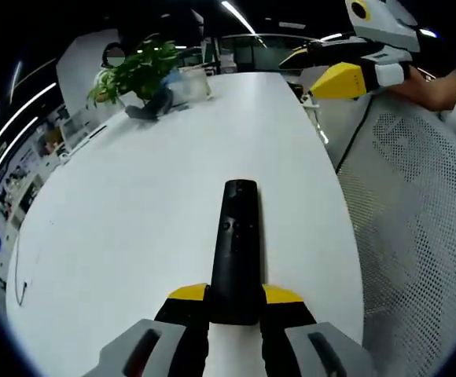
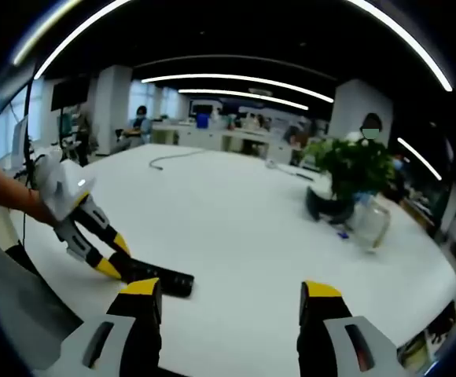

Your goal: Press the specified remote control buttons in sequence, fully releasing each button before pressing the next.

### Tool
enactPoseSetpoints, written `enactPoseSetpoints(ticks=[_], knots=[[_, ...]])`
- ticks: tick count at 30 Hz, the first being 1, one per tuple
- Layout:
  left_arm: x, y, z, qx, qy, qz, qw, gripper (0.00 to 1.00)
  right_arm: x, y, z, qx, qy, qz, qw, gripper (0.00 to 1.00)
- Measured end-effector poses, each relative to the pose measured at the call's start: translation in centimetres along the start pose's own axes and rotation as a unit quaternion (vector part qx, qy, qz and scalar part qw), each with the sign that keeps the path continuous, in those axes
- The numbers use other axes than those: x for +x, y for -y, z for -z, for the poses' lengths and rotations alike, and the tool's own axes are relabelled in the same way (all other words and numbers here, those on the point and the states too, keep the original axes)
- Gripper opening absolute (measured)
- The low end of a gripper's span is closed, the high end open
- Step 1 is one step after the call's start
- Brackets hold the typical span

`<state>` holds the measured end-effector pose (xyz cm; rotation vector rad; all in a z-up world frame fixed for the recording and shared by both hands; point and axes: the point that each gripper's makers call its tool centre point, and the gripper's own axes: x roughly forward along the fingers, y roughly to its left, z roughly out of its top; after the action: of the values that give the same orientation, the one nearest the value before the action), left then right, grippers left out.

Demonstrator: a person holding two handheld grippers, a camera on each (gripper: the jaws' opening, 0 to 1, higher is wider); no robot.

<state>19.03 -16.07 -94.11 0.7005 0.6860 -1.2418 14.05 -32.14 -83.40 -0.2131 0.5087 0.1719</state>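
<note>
A black remote control [image 1: 238, 245] lies lengthwise between the yellow-tipped jaws of my left gripper [image 1: 235, 294], which is shut on its near end, above the white table [image 1: 134, 220]. Small buttons show on its upper face. In the right gripper view the same remote [image 2: 162, 278] sticks out of the left gripper [image 2: 115, 264] at the left, held by a person's arm. My right gripper [image 2: 233, 305] hangs over the table with its jaws wide apart and nothing between them. In the left gripper view the right gripper [image 1: 346, 77] is at the upper right, off the table's edge.
A potted green plant [image 2: 354, 177] and a clear glass jar [image 2: 369, 222] stand at the table's far end. A cable [image 2: 173, 159] lies on the far part of the table. A grey mesh chair [image 1: 417, 228] is beside the table edge. Desks and people fill the office behind.
</note>
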Motion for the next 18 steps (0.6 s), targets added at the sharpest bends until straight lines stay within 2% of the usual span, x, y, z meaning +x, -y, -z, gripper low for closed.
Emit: enactPoseSetpoints(ticks=[10, 18], knots=[[0.4, -5.0, 0.0, 0.012, -0.013, -0.016, 0.9997, 0.23, 0.3, 0.0, 0.6, -0.001, -0.018, 0.000, 0.9998, 0.70], [1.0, -9.0, 0.1, 0.041, -0.034, -0.023, 0.9983, 0.23, 0.4, -0.1, 0.9, -0.004, -0.027, -0.002, 0.9996, 0.70]])
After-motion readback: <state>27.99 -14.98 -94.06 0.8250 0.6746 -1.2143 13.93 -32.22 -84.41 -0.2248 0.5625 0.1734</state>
